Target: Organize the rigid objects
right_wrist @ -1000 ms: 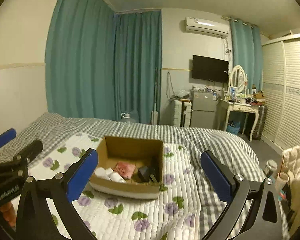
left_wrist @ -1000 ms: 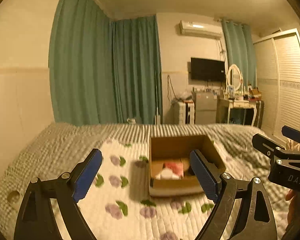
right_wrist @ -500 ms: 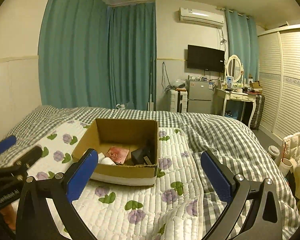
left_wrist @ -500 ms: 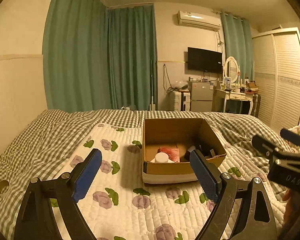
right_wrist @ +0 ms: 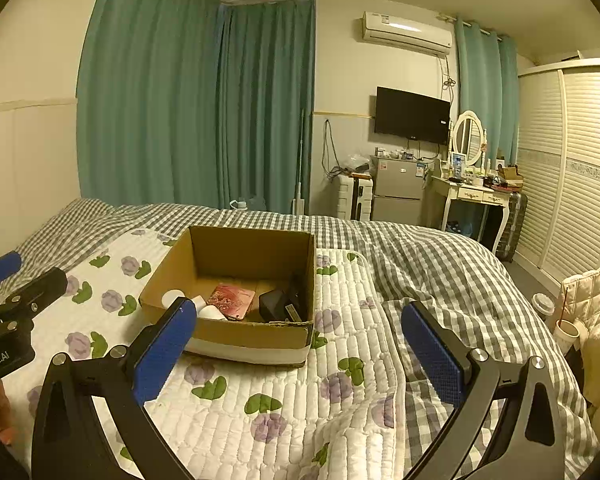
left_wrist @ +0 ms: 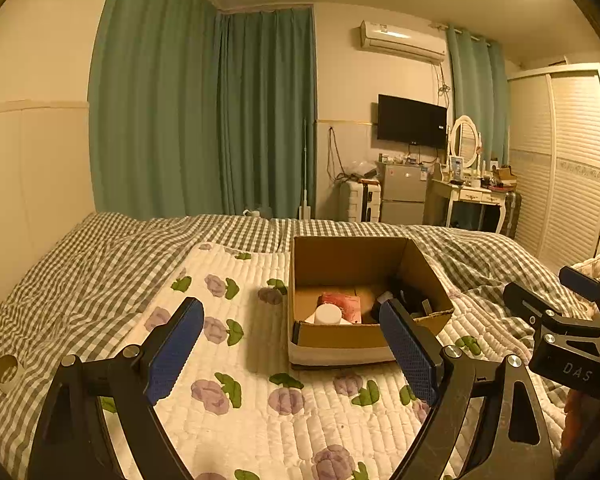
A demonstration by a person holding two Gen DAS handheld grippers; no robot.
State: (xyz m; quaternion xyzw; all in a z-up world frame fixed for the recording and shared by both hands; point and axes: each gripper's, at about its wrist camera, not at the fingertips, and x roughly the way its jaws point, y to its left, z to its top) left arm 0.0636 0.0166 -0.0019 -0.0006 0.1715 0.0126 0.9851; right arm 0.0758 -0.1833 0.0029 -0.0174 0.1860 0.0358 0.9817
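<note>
Cardboard box (left_wrist: 340, 336) sits on the floral quilt (left_wrist: 260, 420) ahead of me, left gripper (left_wrist: 292, 354) and right gripper (right_wrist: 296, 354) both spread wide, holding nothing.

Here's the bed (right_wrist: 440, 264) in grey check, a white floral quilt (right_wrist: 260, 392) spread across it, and an open cardboard box (right_wrist: 240, 338) sitting on the quilt's far right part.

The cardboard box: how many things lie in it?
4 show in the cardboard box: a white jar and a white bottle at left, a pink case in the middle, a black thing at right. More may be hidden.
</note>
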